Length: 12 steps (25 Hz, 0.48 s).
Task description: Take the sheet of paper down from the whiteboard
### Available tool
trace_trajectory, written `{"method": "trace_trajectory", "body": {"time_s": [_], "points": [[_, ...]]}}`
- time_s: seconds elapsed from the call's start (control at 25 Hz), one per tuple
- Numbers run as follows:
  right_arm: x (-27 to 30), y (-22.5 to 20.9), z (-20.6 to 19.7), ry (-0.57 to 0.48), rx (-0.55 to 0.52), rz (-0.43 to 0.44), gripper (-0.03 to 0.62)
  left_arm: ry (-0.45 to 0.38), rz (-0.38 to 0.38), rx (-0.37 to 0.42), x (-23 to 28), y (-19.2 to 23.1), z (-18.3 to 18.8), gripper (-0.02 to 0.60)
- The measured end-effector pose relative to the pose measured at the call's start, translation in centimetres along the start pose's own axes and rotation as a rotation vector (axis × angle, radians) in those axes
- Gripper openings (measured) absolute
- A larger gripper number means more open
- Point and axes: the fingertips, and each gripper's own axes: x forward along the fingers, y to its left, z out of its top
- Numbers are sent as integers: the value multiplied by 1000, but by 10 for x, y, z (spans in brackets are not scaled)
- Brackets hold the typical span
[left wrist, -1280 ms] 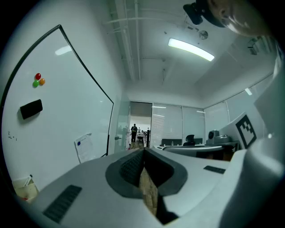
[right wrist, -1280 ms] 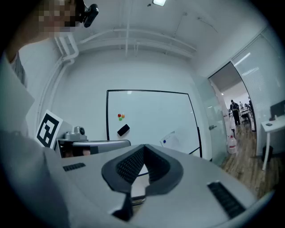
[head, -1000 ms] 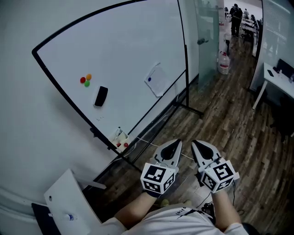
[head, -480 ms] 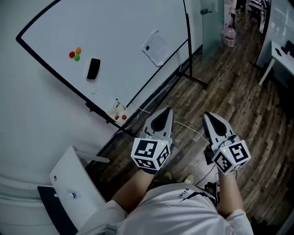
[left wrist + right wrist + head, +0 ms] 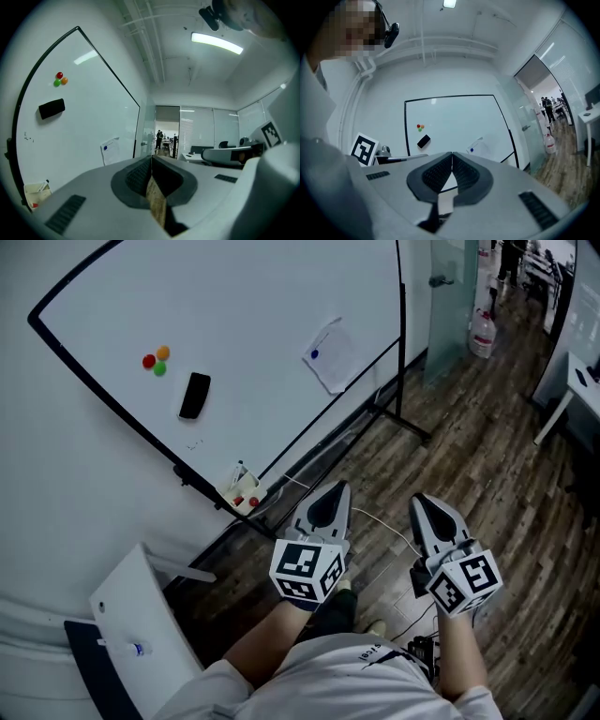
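Observation:
The sheet of paper hangs on the whiteboard near its right end, pinned by a blue magnet. It also shows in the left gripper view, paper, and in the right gripper view, paper. My left gripper and right gripper are held side by side over the wood floor, well short of the board. Both are shut with nothing between the jaws. The left gripper points along the board towards the doorway. The right gripper points at the board.
On the board are three coloured magnets and a black eraser; a marker tray sits at its lower edge. The stand's foot reaches onto the floor. A cable, water bottle, glass door and white desk lie right.
The two grippers have drawn apart from each other and stayed shut. The head view has shifted, and the whiteboard now fills more of it.

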Motion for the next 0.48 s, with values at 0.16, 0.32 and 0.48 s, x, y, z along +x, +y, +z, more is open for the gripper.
{"method": "trace_trajectory", "body": {"time_s": [0.16, 0.32, 0.48], "points": [[53, -11, -5, 18, -17, -5, 14, -12, 9, -9, 39, 43, 1, 14], [119, -21, -5, 43, -48, -5, 14, -27, 20, -6, 85, 96, 5, 14], [177, -30, -4, 47, -80, -20, 14, -25, 22, -13, 131, 144, 0, 15]]}}
